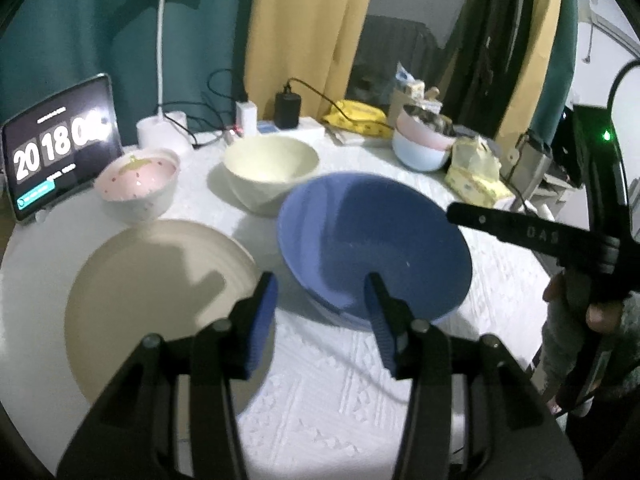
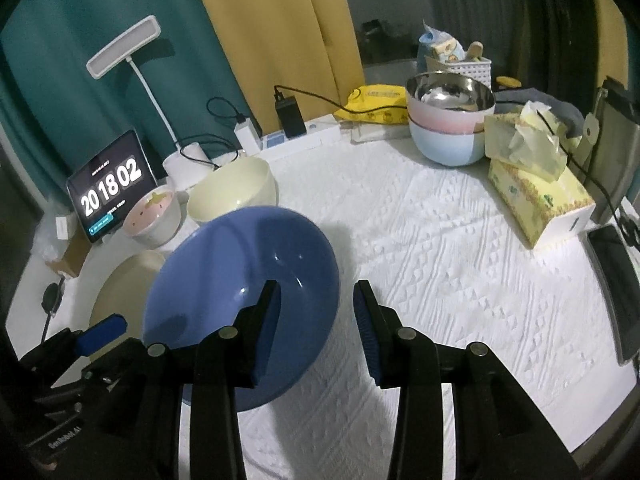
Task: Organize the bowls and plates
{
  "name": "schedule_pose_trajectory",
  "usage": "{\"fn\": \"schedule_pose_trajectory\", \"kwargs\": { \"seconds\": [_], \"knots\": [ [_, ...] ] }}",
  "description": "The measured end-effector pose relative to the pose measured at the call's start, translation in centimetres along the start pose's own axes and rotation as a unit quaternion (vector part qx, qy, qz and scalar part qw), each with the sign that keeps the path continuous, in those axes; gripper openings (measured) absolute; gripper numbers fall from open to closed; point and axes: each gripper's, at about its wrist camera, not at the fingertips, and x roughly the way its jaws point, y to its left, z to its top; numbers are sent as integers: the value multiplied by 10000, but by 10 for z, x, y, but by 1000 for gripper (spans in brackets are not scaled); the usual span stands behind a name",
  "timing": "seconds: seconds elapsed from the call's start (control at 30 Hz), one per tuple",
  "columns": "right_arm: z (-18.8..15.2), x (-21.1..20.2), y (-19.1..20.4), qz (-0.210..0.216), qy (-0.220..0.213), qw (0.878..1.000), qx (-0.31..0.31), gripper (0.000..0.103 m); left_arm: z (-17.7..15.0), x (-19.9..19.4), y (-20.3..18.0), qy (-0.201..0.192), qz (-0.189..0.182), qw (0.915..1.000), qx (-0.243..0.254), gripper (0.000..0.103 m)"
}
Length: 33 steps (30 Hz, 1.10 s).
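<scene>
A large blue bowl sits on the white tablecloth. A beige plate lies to its left. Behind stand a cream bowl and a pink strawberry bowl. My left gripper is open, its fingers straddling the blue bowl's near left rim; it also shows at the lower left of the right wrist view. My right gripper is open, astride the bowl's right rim, left finger over the inside; one of its fingers reaches over the bowl in the left view.
A tablet clock and a desk lamp stand at the back left. Chargers and cables line the back. Stacked pink and blue bowls and tissue packs sit back right. A phone lies far right.
</scene>
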Motion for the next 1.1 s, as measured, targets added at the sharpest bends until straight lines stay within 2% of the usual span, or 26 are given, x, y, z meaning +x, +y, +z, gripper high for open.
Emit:
{"fn": "schedule_pose_trajectory", "kwargs": {
  "seconds": [0.4, 0.67, 1.1],
  "knots": [
    [30, -3, 10, 86, -195, 9994, -261, 40, 30, -8, 26, -356, 335, 9986, -222, 47],
    [57, 9, 29, 214, -177, 9978, -595, 40, 52, 2, 40, -412, 473, 9973, -391, 47],
    [98, 49, 50, 284, 54, 9964, -797, 40, 84, 32, 53, -246, 417, 9976, -503, 47]
  ]
}}
